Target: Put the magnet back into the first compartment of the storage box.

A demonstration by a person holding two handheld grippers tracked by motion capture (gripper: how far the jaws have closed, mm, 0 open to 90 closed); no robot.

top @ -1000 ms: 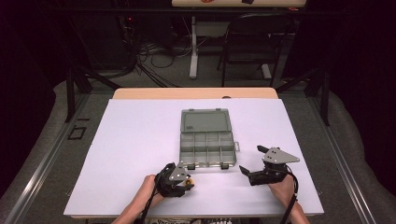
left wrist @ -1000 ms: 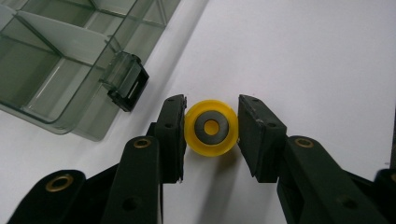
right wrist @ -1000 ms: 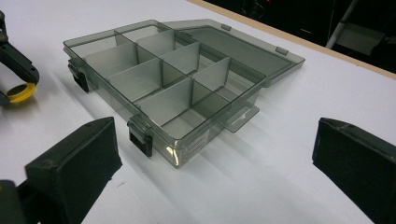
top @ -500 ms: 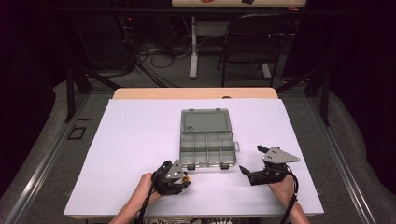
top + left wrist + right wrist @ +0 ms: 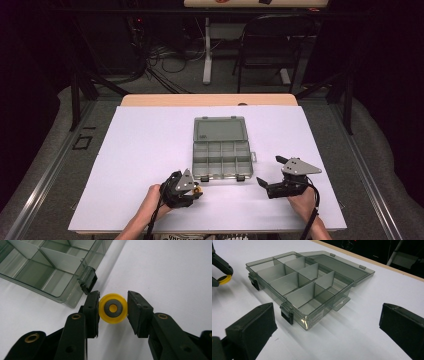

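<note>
A small yellow wheel (image 5: 113, 308) with a grey hub is held just above the white table, and my left gripper (image 5: 112, 308) is shut on it, one pad against each side. From above, this gripper (image 5: 198, 191) sits just off the front left corner of the clear grey compartment box (image 5: 222, 176). The box lies open with its lid folded back, and its compartments look empty. Right of the box, my right gripper (image 5: 268, 170) stands open with nothing between its jaws. In the right gripper view it (image 5: 325, 322) faces the box's near corner (image 5: 317, 315), with the yellow wheel (image 5: 224, 279) at far left.
The box's black latch (image 5: 87, 282) is just beyond the left jaw tip. The white table top (image 5: 150, 150) spreads wide to the left of the box and in front of it. A chair (image 5: 275, 45) and cables are on the floor beyond the table.
The left gripper with the wheel has shifted only slightly near the box's front left corner. The right gripper has stayed still.
</note>
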